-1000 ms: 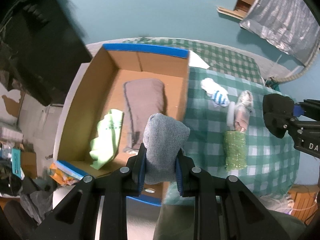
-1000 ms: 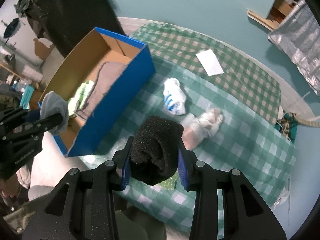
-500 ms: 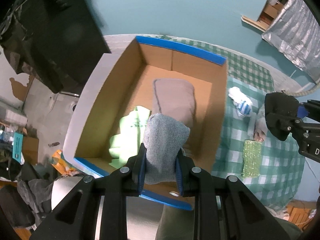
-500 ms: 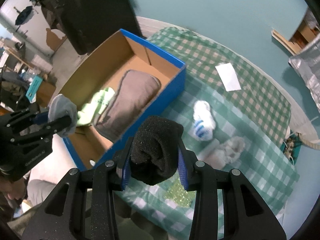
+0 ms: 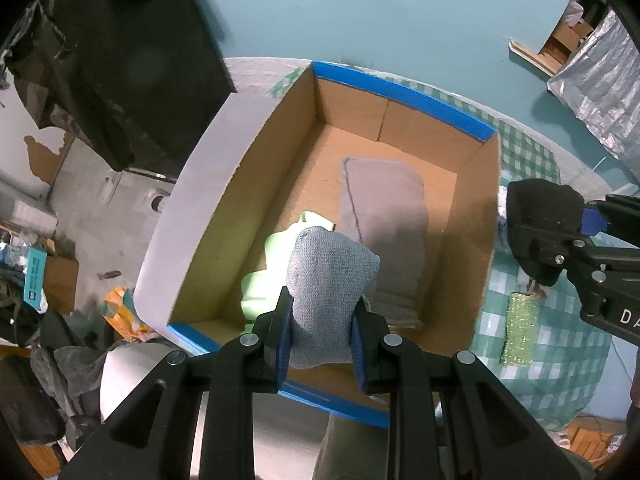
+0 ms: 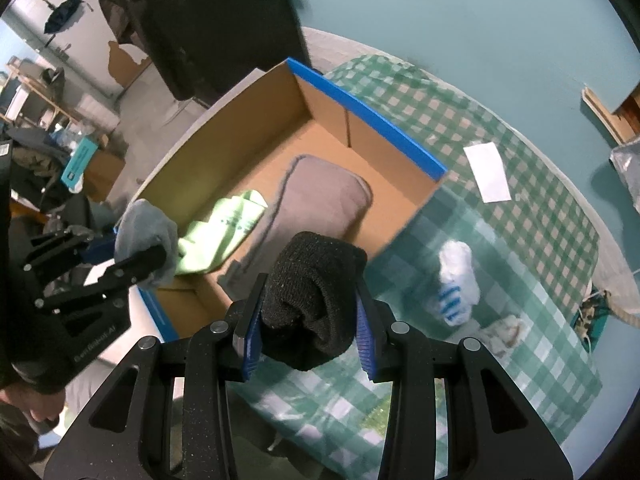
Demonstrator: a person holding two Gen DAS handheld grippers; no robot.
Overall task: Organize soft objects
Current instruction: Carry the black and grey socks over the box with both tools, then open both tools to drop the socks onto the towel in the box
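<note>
My left gripper (image 5: pixel 322 330) is shut on a rolled grey sock (image 5: pixel 328 284) and hangs over the near end of an open cardboard box with blue edges (image 5: pixel 400 94). Inside the box lie a grey cushion (image 5: pixel 382 224) and a light green cloth (image 5: pixel 266 276). My right gripper (image 6: pixel 308 328) is shut on a rolled black sock (image 6: pixel 316 280), above the box's near right side (image 6: pixel 400 232). The left gripper with its grey sock (image 6: pixel 146 236) shows at the left of the right wrist view. The right gripper's black sock (image 5: pixel 540 216) shows at the right edge of the left wrist view.
On the green checked tablecloth (image 6: pixel 520 280) lie a white sock with blue stripes (image 6: pixel 456 284), a pale crumpled cloth (image 6: pixel 504 332), a white paper slip (image 6: pixel 488 172) and a glittery green pad (image 5: pixel 520 328). Beyond the box's far left corner stands a dark bulky object (image 5: pixel 120 60). Clutter covers the floor at the left.
Both grippers moved left toward the box with their socks held. The left one went from the box's right wall to over its interior; the right one came from over the tablecloth to the box's side.
</note>
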